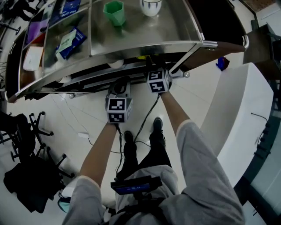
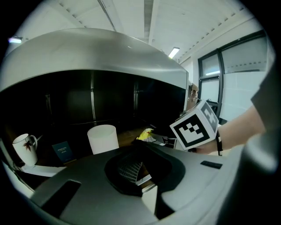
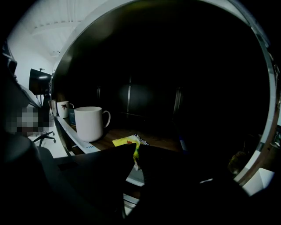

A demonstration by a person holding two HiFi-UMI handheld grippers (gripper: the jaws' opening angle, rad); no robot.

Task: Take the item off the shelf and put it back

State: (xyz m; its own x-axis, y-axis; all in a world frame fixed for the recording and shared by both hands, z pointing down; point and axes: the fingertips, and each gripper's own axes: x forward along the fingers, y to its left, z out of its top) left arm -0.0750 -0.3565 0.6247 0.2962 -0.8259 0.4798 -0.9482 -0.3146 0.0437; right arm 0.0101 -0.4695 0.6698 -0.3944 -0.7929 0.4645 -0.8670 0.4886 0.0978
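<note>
A yellow snack packet [image 3: 125,141] lies on the dark wooden shelf board [image 3: 153,139] under the metal top; it shows too in the left gripper view [image 2: 147,135]. My right gripper [image 3: 134,150] is shut on the packet's near edge, which sticks up between the dark jaws. In the head view that gripper's marker cube [image 1: 158,81] sits just under the shelf's front rim, with the jaws hidden beneath. My left gripper [image 2: 139,147] hangs lower and to the left, outside the shelf, its grey jaws together with nothing in them; its cube [image 1: 118,110] shows in the head view.
A white mug [image 3: 90,123] stands left of the packet, and a patterned mug [image 3: 63,109] further left. On the metal top [image 1: 175,26] stand a green cup [image 1: 115,12], a white cup [image 1: 150,6] and a blue packet [image 1: 70,43]. An office chair [image 1: 26,132] is at the left.
</note>
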